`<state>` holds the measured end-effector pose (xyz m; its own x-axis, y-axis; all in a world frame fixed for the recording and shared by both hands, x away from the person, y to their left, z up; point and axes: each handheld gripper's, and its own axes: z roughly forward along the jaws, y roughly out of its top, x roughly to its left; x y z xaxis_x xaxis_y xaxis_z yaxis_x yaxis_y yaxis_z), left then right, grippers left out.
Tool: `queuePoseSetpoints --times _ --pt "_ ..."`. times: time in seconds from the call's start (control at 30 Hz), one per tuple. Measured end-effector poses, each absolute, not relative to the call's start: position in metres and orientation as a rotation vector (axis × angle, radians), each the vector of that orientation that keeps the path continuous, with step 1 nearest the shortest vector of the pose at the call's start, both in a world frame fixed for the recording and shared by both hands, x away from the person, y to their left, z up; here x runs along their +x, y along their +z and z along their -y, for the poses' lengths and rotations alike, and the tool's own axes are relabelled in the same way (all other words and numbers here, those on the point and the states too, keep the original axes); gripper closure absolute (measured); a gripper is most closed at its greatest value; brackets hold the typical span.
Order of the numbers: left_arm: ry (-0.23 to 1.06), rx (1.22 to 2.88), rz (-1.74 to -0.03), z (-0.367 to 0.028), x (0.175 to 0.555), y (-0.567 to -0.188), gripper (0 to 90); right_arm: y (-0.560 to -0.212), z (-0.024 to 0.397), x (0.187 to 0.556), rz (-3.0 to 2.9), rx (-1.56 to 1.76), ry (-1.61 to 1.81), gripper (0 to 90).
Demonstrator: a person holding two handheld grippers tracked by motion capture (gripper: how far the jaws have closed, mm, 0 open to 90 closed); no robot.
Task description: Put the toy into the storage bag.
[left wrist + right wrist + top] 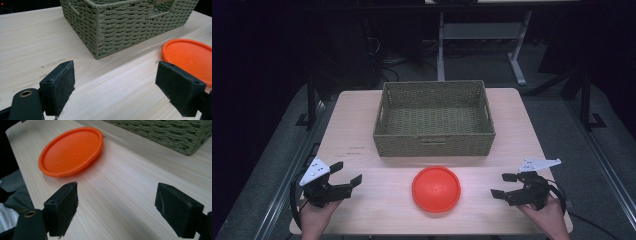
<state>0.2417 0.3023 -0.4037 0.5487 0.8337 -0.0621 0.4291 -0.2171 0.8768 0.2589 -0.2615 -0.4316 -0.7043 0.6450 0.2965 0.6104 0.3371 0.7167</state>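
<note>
High view: two sets of tongs held low over a pale wooden bench [362, 135], orange disc between them.

Left tongs [345, 176] at the near left corner, jaws spread wide, gripping nothing. Right tongs [503, 185] at the near right, likewise spread and empty. Round orange disc [436, 189] flat on the bench, well apart from both, just in front of a woven green basket [434, 145] set toward the far edge. Left gripper view: basket corner ahead, disc at right. Right gripper view: disc ahead left, basket at upper right.
</note>
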Motion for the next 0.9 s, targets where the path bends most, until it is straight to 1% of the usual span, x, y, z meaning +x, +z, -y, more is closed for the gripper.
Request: queuePoseSetpoints --times 0.37,0.7,0.9 --pt "0.545 1.835 -1.046 -0.305 0.242 -0.404 15.4 -0.419 0.241 0.270 -2.597 1.154 1.294 16.9" --pt "0.546 1.837 -1.039 -0.306 0.243 -0.404 15.4 -0.420 0.215 0.281 -2.680 1.143 1.234 17.3" --pt "0.552 1.838 -1.037 -0.305 0.242 -0.403 15.4 -0.421 0.201 0.287 -2.721 1.144 1.191 19.2"
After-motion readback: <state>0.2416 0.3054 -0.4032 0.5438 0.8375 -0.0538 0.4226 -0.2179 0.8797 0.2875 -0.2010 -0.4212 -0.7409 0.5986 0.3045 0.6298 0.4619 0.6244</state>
